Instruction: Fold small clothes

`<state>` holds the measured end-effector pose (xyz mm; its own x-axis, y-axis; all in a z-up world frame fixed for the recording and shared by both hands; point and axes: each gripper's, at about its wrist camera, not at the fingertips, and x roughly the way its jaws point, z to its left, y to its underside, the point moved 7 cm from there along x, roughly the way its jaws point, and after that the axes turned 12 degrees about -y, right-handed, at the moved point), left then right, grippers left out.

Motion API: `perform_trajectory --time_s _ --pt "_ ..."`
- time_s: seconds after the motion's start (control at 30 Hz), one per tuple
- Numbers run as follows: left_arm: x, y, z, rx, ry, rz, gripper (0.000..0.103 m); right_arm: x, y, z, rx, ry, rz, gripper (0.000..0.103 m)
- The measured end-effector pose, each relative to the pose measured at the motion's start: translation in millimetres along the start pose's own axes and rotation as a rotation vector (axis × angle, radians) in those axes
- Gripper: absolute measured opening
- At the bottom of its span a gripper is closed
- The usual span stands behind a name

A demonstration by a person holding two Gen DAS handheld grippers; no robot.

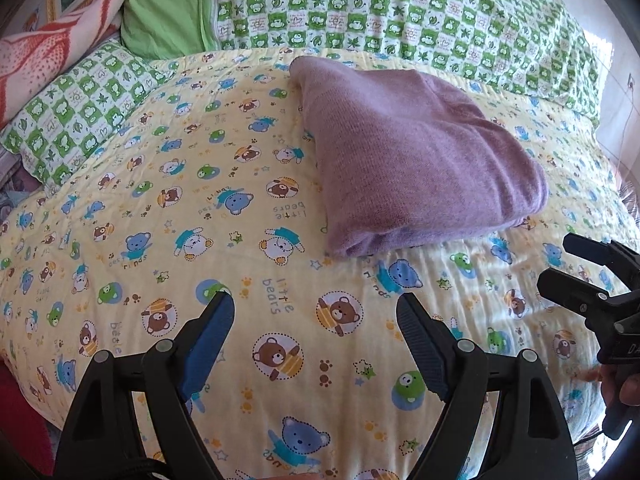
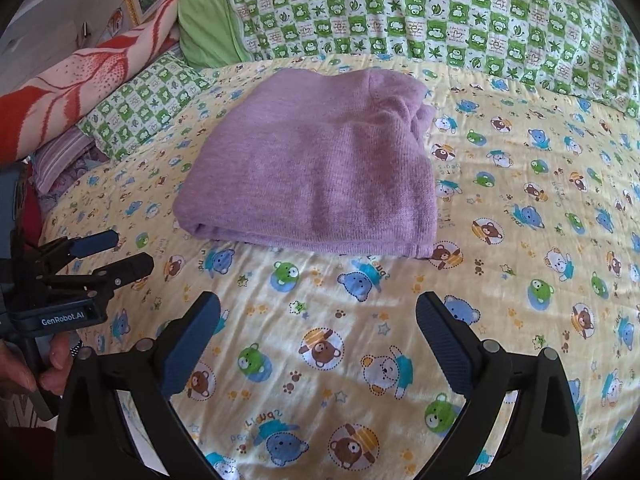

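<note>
both sets of jaws are spread wide and grip nothing: the left gripper [image 1: 316, 312] and the right gripper [image 2: 318, 312] hover low over the bed, each with black arms and ribbed dark-blue pads. the purple knit garment [image 2: 320, 168] lies ahead of them, folded into a thick, soft rectangle with a fine ribbed weave; its rounded fold edge faces the jaws and looser bunched layers sit at the far right corner. it rests on a pale yellow quilted bedspread [image 2: 360, 320] printed with cartoon bears, slightly puckered. a strip of bare bedspread separates the garment from both jaws, with open cloth on either side of it. behind it runs a green-and-white checked pillow [image 2: 440, 12].
</note>
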<state>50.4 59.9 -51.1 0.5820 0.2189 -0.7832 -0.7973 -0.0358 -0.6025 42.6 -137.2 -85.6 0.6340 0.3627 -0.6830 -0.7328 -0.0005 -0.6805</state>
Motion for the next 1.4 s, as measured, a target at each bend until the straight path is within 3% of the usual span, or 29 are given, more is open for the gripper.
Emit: perform_trajectory --time_s 0.43,0.8,1.4 --pt "4.0 -6.5 -2.6 0.002 -0.001 0.005 0.084 9.8 -4.9 -3.5 -0.014 0.017 -0.013 0.098" --pt "-16.9 -13.8 -7.1 0.001 -0.014 -0.056 0.085 1.0 -10.6 8.2 -0.062 0.004 -0.04 0.098" --pt "-21.3 -14.0 -12.6 0.042 -0.018 -0.065 0.087 1.0 -10.0 8.3 -0.06 0.006 -0.039 0.098"
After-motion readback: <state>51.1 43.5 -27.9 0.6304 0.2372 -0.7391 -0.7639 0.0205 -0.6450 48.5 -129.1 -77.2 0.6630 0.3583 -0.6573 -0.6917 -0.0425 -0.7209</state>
